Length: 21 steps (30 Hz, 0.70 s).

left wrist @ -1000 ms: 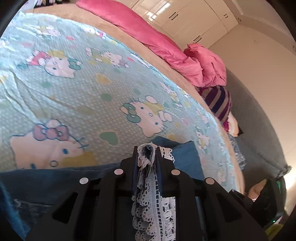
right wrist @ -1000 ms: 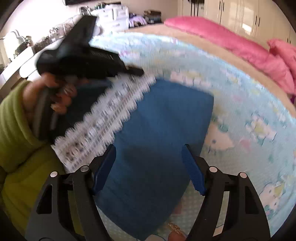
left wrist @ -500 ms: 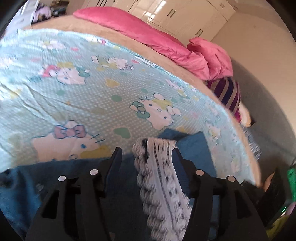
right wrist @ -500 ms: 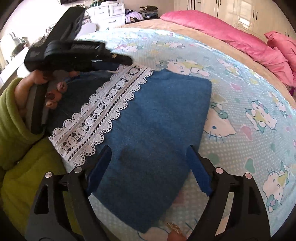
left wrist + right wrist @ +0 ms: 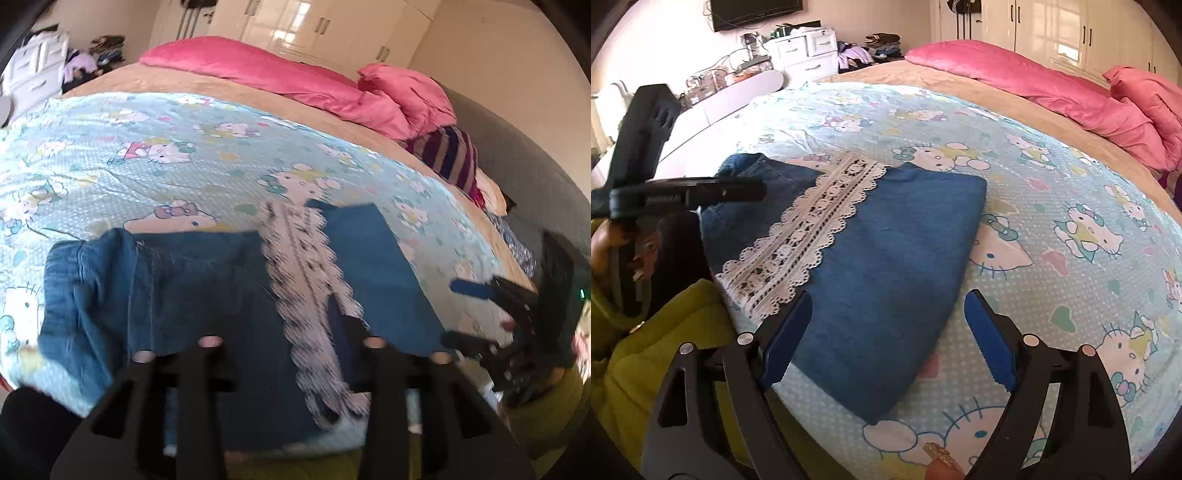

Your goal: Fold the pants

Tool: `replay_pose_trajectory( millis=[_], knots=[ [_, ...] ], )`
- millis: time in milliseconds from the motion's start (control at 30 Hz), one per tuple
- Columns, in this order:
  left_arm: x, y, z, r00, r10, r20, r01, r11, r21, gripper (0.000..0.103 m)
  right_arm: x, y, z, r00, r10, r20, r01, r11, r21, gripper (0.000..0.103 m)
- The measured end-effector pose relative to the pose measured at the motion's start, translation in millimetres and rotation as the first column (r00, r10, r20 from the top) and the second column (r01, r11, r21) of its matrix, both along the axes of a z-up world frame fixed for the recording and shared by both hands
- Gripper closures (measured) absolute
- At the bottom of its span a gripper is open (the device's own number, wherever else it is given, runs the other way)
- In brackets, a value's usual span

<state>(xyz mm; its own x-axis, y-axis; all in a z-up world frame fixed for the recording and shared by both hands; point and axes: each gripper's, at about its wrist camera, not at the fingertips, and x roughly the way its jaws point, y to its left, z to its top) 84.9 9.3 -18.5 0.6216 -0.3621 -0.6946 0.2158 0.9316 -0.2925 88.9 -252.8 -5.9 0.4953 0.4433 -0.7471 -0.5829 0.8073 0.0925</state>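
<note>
The folded blue pants (image 5: 886, 266) with a white lace trim (image 5: 809, 229) lie flat on the bed's cartoon sheet (image 5: 1052, 206). The right tongs (image 5: 886, 332) hover spread over them, empty. The left tongs (image 5: 753, 190), just closing, look pressed together on nothing beside the pants.

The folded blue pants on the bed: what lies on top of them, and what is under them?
A white lace trim lies across the pants. Under them the cartoon-cat bedsheet shows around their edges; the part beneath is covered.

Blue denim pants (image 5: 886, 266) with white lace trim (image 5: 809, 236); pale-blue cartoon-cat sheet (image 5: 1052, 206); pink duvet (image 5: 1034, 85) beyond the sheet.
</note>
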Motion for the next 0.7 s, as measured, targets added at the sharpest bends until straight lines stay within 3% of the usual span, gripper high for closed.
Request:
replay_pose_trajectory(
  millis=[33, 133, 233, 367, 467, 700],
  knots=[
    [-7, -7, 3, 1.0, -0.021, 0.009, 0.021, 1.0, 0.012, 0.088, -3, 1, -1, 1.0, 0.011, -0.002, -0.011, 1.0, 0.0, 0.031],
    [-21, -31, 4, 0.995, -0.096, 0.015, 0.094, 0.993, 0.066, 0.09, -6, 7, -5, 0.998, 0.057, -0.034, -0.056, 0.998, 0.011, 0.052],
    [-25, -50, -4, 0.989, -0.148, -0.013, 0.148, 0.979, 0.138, 0.09, -10, 13, -11, 0.994, 0.09, -0.059, -0.089, 0.996, 0.023, 0.055],
    [-19, -56, -32, 0.979, -0.153, -0.137, 0.179, 0.962, 0.205, 0.089, -15, 18, -21, 0.992, 0.101, -0.073, -0.104, 0.994, -0.035, 0.057],
    [-18, -46, -38, 0.977, -0.142, -0.159, 0.17, 0.969, 0.181, 0.087, -15, 13, -30, 0.994, 0.076, -0.081, -0.083, 0.992, -0.098, 0.058],
    [-16, -34, -42, 0.977, -0.116, -0.176, 0.142, 0.979, 0.143, 0.077, -13, 10, -37, 0.994, 0.055, -0.093, -0.064, 0.994, -0.093, 0.058]
  ],
)
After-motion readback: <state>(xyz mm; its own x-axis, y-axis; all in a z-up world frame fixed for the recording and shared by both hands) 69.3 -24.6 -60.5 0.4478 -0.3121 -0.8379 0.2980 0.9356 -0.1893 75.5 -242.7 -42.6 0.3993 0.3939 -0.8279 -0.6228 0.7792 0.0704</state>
